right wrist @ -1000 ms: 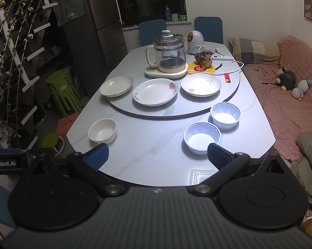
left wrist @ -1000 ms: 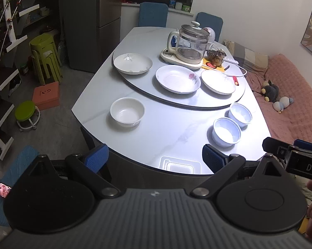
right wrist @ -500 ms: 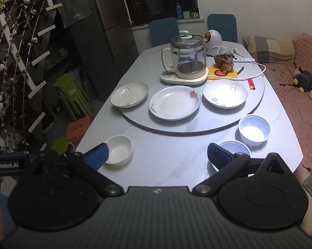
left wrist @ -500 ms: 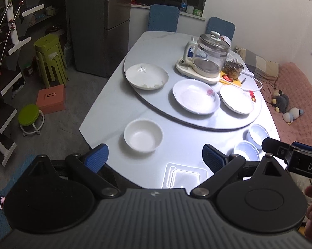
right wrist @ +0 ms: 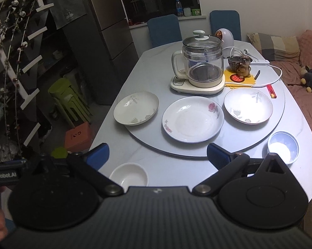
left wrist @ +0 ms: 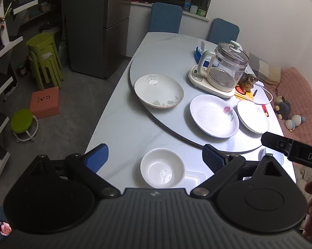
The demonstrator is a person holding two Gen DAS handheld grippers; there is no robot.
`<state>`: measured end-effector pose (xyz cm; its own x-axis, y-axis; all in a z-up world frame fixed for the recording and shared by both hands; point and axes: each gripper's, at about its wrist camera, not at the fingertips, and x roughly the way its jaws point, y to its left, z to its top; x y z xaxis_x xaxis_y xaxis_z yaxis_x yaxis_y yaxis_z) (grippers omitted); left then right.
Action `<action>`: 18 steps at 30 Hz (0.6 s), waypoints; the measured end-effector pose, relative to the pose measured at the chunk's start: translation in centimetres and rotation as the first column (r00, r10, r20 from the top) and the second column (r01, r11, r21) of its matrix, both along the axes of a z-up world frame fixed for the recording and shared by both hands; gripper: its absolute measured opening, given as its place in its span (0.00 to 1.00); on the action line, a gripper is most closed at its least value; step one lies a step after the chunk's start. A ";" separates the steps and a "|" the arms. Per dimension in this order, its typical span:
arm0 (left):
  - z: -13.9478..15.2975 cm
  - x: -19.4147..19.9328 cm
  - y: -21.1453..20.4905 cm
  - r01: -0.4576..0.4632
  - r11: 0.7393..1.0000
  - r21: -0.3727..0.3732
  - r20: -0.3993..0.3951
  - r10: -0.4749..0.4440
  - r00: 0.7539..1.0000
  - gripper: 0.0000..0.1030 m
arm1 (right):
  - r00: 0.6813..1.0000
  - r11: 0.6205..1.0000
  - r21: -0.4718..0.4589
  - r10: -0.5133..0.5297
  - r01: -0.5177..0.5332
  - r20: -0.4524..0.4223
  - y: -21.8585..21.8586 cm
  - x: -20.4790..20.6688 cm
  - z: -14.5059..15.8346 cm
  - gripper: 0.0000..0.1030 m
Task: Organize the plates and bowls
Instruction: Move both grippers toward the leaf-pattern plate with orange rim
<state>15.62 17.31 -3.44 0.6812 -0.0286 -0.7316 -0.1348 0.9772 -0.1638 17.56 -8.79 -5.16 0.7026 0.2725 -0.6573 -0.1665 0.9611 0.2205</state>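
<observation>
Sitting upright, white bowl [left wrist: 162, 167] (mouth up) between left tongs [left wrist: 156, 157].

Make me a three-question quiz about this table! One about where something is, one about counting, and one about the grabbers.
1. Where is the kettle?
A. on the floor
B. on the turntable
C. on a chair

2. How many plates lie on the turntable?
A. one
B. five
C. three

3. How is the left hand-held gripper?
A. open, holding nothing
B. shut on a plate
C. shut on a bowl

Answers:
1 B, the kettle stands on its base behind the plates on the round turntable.
2 C, the left plate, the rose plate and the right plate sit in a row.
3 A, its blue fingers stand wide apart above the white bowl, touching nothing.
</observation>
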 end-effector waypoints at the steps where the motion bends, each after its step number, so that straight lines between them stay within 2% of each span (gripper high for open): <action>1: -0.2 0.7 0.6 0.006 1.000 -0.008 0.002 -0.006 1.000 0.96 | 1.000 1.000 0.000 -0.003 0.003 -0.003 0.6 0.6 -0.1 0.98; 6: -1.6 3.9 3.7 0.008 1.000 -0.008 -0.006 -0.008 1.000 0.96 | 1.000 1.000 -0.006 0.003 -0.003 -0.028 2.9 3.4 -0.6 0.95; 11: -2.8 6.5 5.6 0.010 0.999 -0.051 -0.017 -0.011 1.000 0.96 | 0.999 1.000 -0.009 0.023 -0.023 -0.033 4.7 5.9 -0.1 0.95; 18: -5.1 10.9 8.0 0.015 0.996 -0.087 -0.063 -0.020 0.998 0.96 | 0.998 1.000 -0.026 0.015 -0.016 -0.067 6.8 9.7 -1.6 0.79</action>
